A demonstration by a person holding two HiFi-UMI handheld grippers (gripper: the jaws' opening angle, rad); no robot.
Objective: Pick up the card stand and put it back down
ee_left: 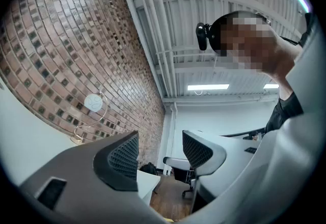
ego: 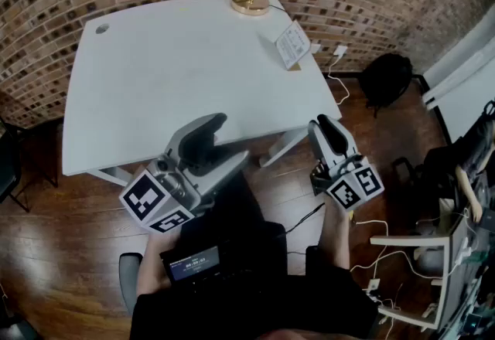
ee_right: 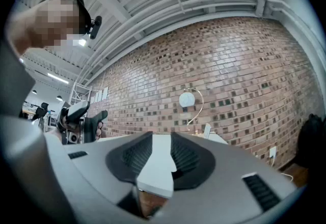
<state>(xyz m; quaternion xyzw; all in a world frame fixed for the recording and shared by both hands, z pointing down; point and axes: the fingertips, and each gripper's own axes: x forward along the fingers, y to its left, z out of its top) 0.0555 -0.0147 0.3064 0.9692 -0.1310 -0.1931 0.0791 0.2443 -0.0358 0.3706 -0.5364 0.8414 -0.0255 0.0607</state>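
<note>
The card stand [ego: 251,0], a gold wire loop on a round base that carries a round white card, stands at the far edge of the white table [ego: 170,68]. It also shows far off as the card stand [ee_left: 93,103] against the brick wall, and as the card stand [ee_right: 187,100] ahead of the right jaws. My left gripper [ego: 228,137] hangs open over the table's near edge, far from the stand. My right gripper [ego: 323,126] is open off the table's near right corner. In the gripper views the left gripper [ee_left: 160,151] and right gripper [ee_right: 160,154] hold nothing.
A small tilted white sign [ego: 292,43] stands near the table's right edge. A black bag [ego: 387,76] and a white plug [ego: 339,51] with its cable lie on the wooden floor to the right. A brick wall runs behind the table.
</note>
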